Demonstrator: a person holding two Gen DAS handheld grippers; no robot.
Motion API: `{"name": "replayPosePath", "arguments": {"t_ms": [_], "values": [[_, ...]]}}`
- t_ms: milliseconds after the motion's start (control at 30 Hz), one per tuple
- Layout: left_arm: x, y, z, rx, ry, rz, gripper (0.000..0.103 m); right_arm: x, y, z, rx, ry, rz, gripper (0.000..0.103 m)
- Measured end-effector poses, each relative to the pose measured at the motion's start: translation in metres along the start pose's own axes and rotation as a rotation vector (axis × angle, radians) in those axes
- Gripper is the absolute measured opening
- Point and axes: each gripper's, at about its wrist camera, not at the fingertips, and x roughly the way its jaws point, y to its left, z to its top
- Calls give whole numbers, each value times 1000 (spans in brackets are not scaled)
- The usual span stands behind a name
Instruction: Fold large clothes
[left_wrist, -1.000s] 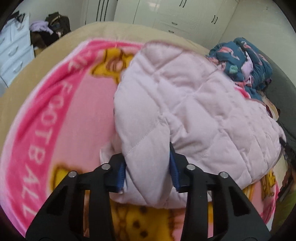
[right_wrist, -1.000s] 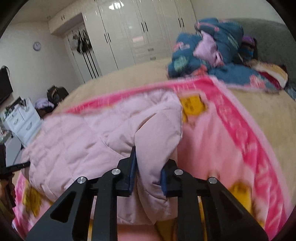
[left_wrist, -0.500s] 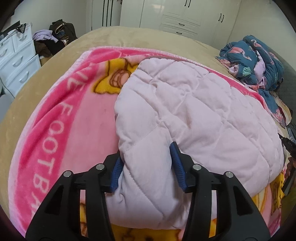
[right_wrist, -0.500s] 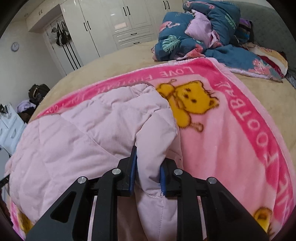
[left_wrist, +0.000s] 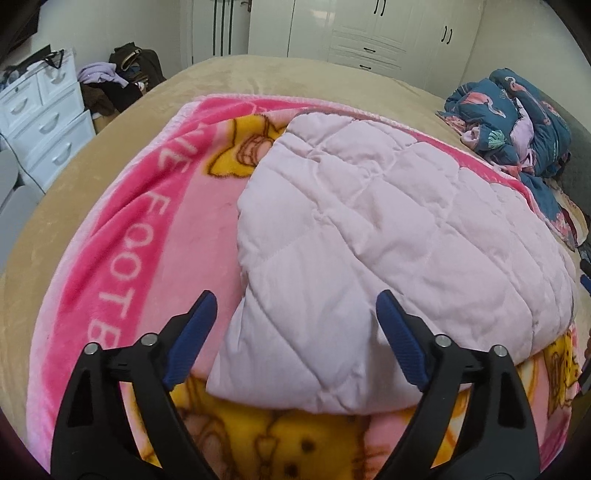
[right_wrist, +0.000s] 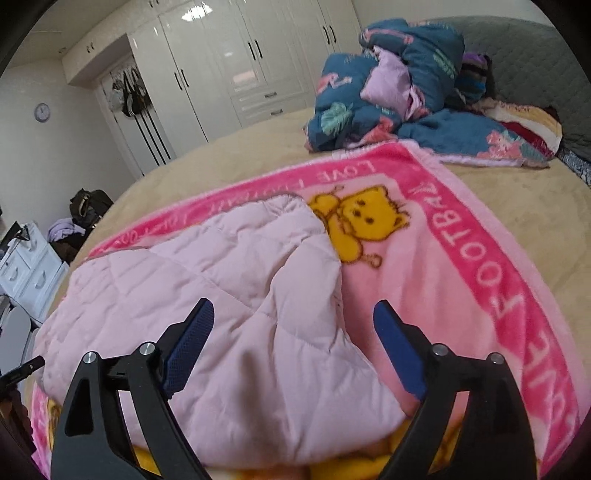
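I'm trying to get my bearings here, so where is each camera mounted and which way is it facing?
Left wrist: rides the left gripper, angled down at the quilted pink coat; only its open jaws show.
Right wrist: rides the right gripper, angled down at the coat's other end; only its open jaws show.
Shared: coat, pink blanket, wardrobe.

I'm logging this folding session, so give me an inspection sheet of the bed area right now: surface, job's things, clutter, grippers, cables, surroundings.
Surface: tan bed with a pink bear blanket spread on it.
Job's things: pale pink quilted garment lying folded on the blanket.
Clutter: blue flamingo-print bedding heaped at the bed's far side.
Grippers: left gripper and right gripper both open, jaws just spread wide, garment lying between them but not pinched.
Cables: thin cord beside the drawers.
Surroundings: white wardrobes, white drawer unit, bags and clothes on the floor, wall clock.
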Motion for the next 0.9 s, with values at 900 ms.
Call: {"name": "replayPosePath", "arguments": {"t_ms": [900], "values": [[-66,-55,-51,106,-53,-25,94,-96,-1,-64,16,-48,64,99]]}}
